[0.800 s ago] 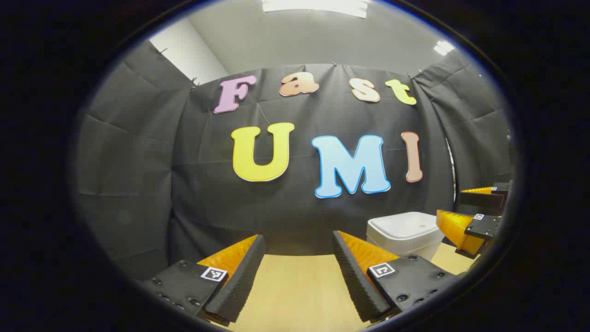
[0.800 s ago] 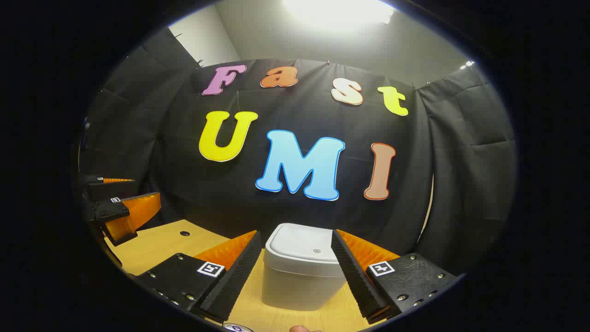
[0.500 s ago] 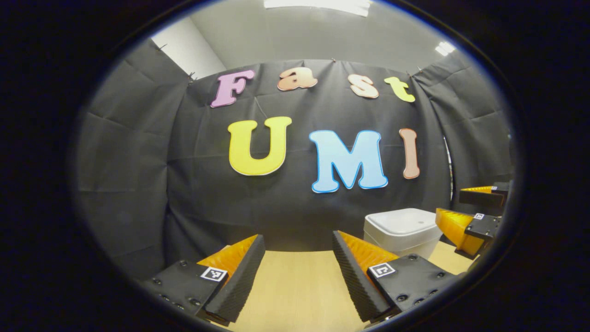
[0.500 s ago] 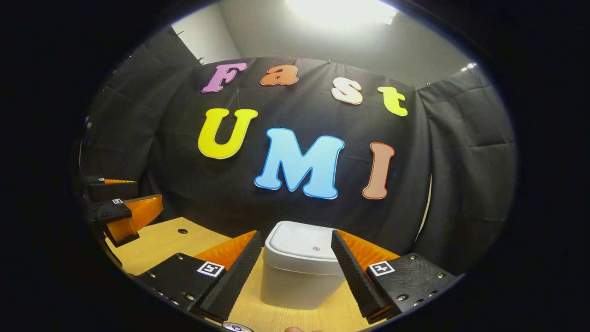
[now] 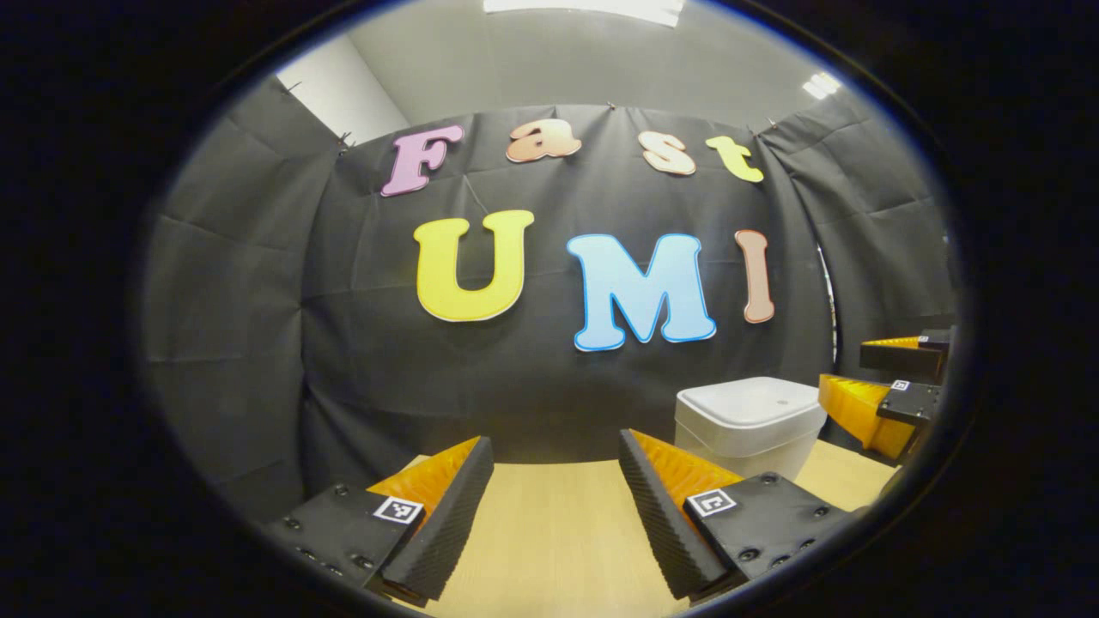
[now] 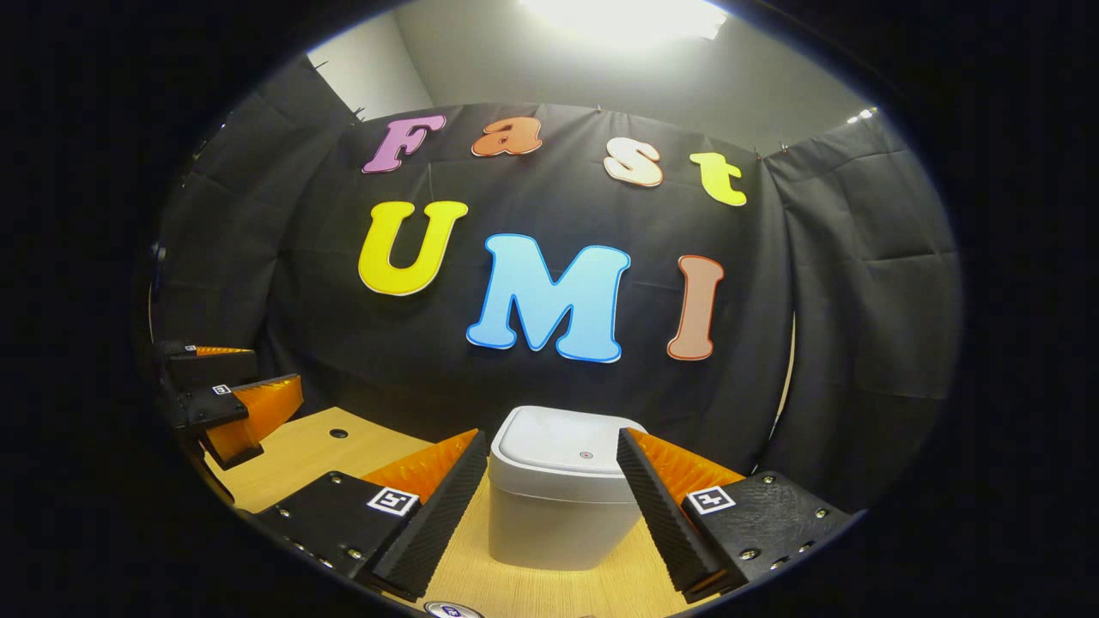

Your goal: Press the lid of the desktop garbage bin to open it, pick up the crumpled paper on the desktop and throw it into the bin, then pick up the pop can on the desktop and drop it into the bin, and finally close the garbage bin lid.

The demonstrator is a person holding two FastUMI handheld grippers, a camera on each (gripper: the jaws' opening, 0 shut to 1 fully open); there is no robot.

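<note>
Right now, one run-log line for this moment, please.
bin: lid closed | right tongs: open, aimed at bin, no contact | left tongs: open, empty | step: lid press pending

The garbage bin stands on the tabletop before the booth's wall — straight ahead of the right hand-held gripper, with the left hand-held gripper off to its left.

- Ceiling panels light both views from above; the ceiling light in the right gripper view blows out to white glare.
- The white bin throws a soft shadow on the worktop.
- Fisheye bending curves the edges, where brightness falls off.
- The centre is sharp, with no motion blur.
</note>
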